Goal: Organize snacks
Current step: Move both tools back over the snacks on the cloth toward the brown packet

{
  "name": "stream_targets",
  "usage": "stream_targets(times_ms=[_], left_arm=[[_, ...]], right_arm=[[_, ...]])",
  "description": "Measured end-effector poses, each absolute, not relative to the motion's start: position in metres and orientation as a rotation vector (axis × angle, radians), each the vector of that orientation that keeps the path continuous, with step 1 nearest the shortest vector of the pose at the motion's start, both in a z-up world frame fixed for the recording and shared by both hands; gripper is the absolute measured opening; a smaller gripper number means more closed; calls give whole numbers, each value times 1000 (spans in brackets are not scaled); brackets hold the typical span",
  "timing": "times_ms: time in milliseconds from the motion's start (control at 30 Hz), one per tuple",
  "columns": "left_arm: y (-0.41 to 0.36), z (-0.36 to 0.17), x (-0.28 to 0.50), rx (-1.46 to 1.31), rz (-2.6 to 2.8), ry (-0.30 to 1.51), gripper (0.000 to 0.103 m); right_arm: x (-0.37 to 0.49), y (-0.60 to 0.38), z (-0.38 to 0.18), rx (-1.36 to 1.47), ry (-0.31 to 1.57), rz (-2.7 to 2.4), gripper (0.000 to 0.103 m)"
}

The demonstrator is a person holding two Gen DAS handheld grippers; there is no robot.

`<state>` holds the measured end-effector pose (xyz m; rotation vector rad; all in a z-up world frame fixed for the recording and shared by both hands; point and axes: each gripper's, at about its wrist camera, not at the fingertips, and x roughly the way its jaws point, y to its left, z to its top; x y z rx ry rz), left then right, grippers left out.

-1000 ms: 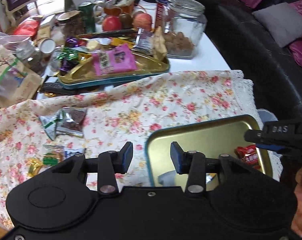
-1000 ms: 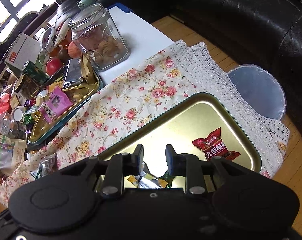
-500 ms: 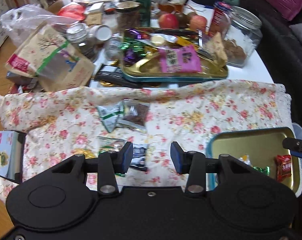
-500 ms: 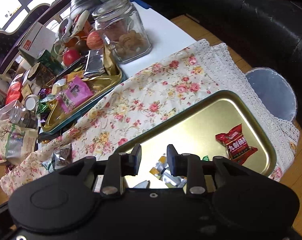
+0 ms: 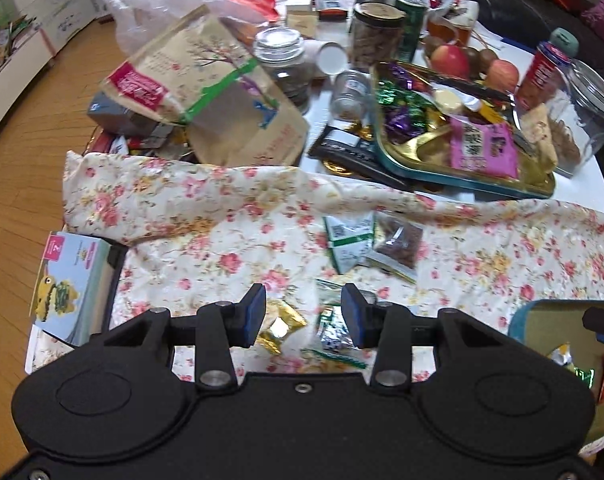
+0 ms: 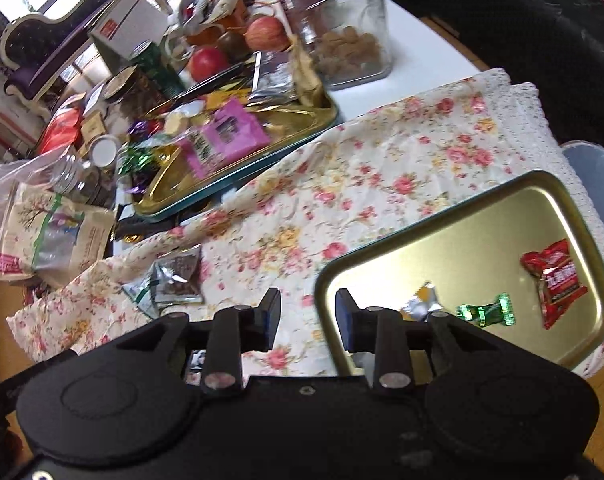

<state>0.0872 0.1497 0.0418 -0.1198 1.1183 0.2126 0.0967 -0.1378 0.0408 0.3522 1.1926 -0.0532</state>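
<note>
A gold tray (image 6: pixel 481 236) sits on the floral cloth (image 6: pixel 341 184) at the right. It holds a red packet (image 6: pixel 553 280), a green candy (image 6: pixel 486 312) and a silver wrapper (image 6: pixel 421 304). My right gripper (image 6: pixel 307 316) is open and empty over the tray's left rim. My left gripper (image 5: pixel 302 314) is open above loose snacks on the cloth: a gold candy (image 5: pixel 280 326) and a green-and-silver wrapper (image 5: pixel 333 330) lie between its fingers. A white-green packet (image 5: pixel 347 244) and a brown packet (image 5: pixel 395 246) lie farther ahead.
A second gold tray (image 5: pixel 421 156) full of sweets stands at the back, with a glass jar (image 6: pixel 341 28), apples (image 5: pixel 451 60), cans and jars around it. A paper bag (image 5: pixel 218 92) lies at back left. A booklet (image 5: pixel 68 284) lies at the cloth's left edge.
My left gripper has swung left, away from the tray, and now hangs over the loose snacks. My right gripper has pulled back left to the tray's rim and opened a little wider.
</note>
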Motion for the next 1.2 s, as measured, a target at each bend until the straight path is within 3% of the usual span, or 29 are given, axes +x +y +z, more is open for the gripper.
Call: stream_targets(times_ms=[433,1200], left_arm=[[196,52,91,-147,267,1079,51],[212,61,98,-189,259,1076,51]], right_arm=[[112,-57,20,300,1215,22,44],[177,25,-36,250,1208,100,51]])
